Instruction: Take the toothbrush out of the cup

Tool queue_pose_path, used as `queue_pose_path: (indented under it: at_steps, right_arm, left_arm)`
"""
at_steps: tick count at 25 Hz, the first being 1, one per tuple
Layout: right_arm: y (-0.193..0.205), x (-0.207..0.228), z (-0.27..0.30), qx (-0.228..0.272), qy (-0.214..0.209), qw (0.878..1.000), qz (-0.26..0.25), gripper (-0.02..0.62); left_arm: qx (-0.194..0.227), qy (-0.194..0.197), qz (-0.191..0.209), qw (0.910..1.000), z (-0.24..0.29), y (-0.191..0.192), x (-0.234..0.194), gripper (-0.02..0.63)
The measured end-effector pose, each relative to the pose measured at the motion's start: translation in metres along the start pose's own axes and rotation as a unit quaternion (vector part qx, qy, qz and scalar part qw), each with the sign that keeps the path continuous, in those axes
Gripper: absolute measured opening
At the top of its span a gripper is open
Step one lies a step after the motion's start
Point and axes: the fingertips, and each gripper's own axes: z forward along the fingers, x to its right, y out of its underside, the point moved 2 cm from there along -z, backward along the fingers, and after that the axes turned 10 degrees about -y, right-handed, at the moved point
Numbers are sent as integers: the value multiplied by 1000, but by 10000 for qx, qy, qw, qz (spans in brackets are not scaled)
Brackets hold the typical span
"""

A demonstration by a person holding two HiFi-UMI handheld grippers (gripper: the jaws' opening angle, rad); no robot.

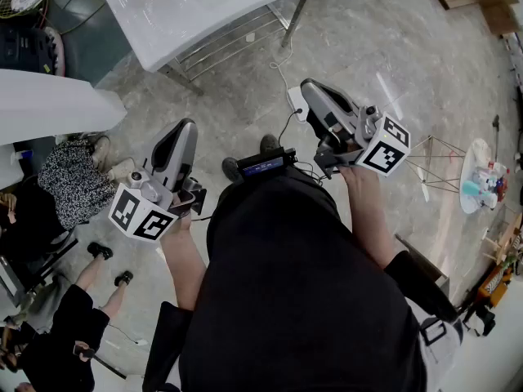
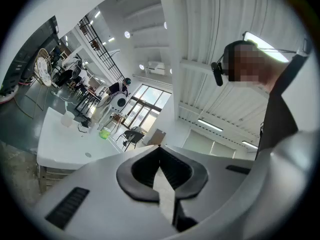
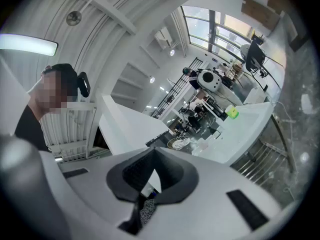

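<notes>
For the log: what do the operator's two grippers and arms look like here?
Both the left gripper and right gripper have smooth white-grey shells with black inlays, dark ribbed pads, and a white cube of black square markers at the rear. The person wears a black top with short sleeves.

An open lab hall: concrete floor (image 1: pixel 392 47), a freestanding white sink (image 1: pixel 167 19) on a metal frame (image 1: pixel 221 44), ceiling strip lights (image 2: pixel 210 126).

Black top (image 1: pixel 302 300), dark shoes (image 1: pixel 233 169)

Bright, even glow from ceiling strip light (image 2: pixel 265 46); fisheye warp, dark corners.
</notes>
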Motion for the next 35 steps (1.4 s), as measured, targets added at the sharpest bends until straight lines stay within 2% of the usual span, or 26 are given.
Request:
queue_pose_path:
  at_steps: [20, 26, 35]
  right_arm:
    - [7, 19, -16, -164, -19, 9996, -231, 6]
    - [-33, 44, -46, -82, -23, 9999, -114, 6]
    - [-35, 57, -43, -107, 13, 9999, -35, 6]
  left_arm:
    - [57, -20, 73, 10000, 16, 19, 4, 8]
    - [-43, -204, 97, 9997, 62, 16, 32, 8]
    - [-19, -384, -9, 9993, 71, 13, 18, 8]
